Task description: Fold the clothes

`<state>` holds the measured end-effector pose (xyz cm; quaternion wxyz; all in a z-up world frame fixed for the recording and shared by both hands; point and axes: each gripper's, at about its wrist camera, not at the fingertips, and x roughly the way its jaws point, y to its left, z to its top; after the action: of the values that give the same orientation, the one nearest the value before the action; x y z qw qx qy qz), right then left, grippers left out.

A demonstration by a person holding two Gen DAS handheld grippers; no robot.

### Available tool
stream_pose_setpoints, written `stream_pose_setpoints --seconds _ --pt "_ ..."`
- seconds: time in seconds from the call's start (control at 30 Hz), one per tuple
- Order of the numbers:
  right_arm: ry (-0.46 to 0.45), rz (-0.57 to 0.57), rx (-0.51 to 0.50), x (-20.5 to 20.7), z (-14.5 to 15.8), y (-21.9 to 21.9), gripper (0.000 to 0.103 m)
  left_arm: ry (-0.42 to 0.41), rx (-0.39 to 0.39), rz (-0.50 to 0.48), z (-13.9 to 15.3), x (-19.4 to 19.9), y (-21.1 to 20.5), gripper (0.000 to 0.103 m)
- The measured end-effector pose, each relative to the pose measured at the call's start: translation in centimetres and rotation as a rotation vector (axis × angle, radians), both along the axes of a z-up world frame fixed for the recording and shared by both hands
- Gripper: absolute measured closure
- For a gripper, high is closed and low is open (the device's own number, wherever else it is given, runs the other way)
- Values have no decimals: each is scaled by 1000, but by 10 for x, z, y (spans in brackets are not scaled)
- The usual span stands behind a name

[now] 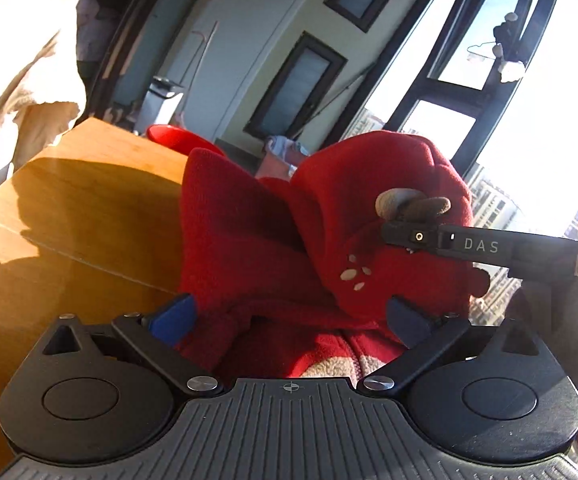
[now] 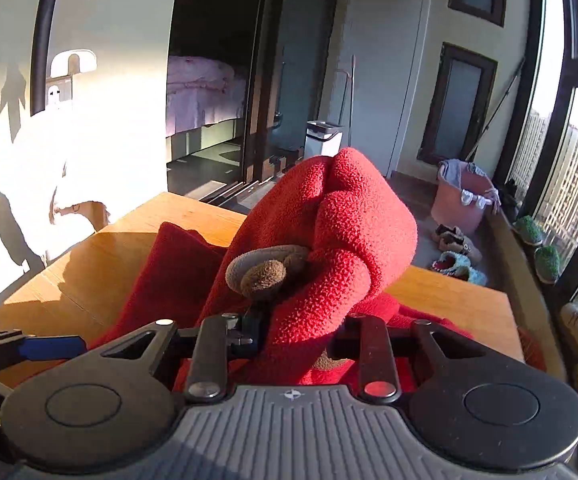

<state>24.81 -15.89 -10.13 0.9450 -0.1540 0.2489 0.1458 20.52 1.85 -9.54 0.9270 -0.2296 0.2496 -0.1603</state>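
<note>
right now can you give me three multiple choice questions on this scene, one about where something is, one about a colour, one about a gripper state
1. Where does the pink laundry basket stand?
A. on the floor by the window
B. on the wooden table
C. on the bed

2. What colour is the fleece garment?
A. blue
B. red
C. grey

3. How is the right gripper?
A. wide open over a bare table
B. out of sight in both views
C. closed on the garment

Answers:
1. A, the right wrist view shows it on the floor past the wooden table, next to the window.
2. B, the fleece is red in both views, with small brown ears.
3. C, its fingers pinch a raised fold of the fleece, while the left gripper stands open around the cloth.
</note>
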Motion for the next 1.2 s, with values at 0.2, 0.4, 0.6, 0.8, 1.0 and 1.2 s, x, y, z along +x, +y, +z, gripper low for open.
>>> stream_pose_setpoints --seconds 0.2,0.4,0.6,0.8,1.0,1.2 --pt "-380 28 -385 -17 49 19 85 6 -41 6 -3 1 6 0" --pt "-360 310 -631 -55 -36 72 85 -1 -216 64 1 -4 42 0" --pt "-261 398 -505 -71 -62 94 85 32 -217 118 2 -7 59 0" --pt "-134 82 366 -23 54 7 89 34 -240 82 7 -5 53 0" --pt "96 -126 681 -27 4 -82 88 56 -322 -84 19 9 35 0" --pt "182 -226 571 -63 -58 -112 55 112 -362 -178 21 30 6 0"
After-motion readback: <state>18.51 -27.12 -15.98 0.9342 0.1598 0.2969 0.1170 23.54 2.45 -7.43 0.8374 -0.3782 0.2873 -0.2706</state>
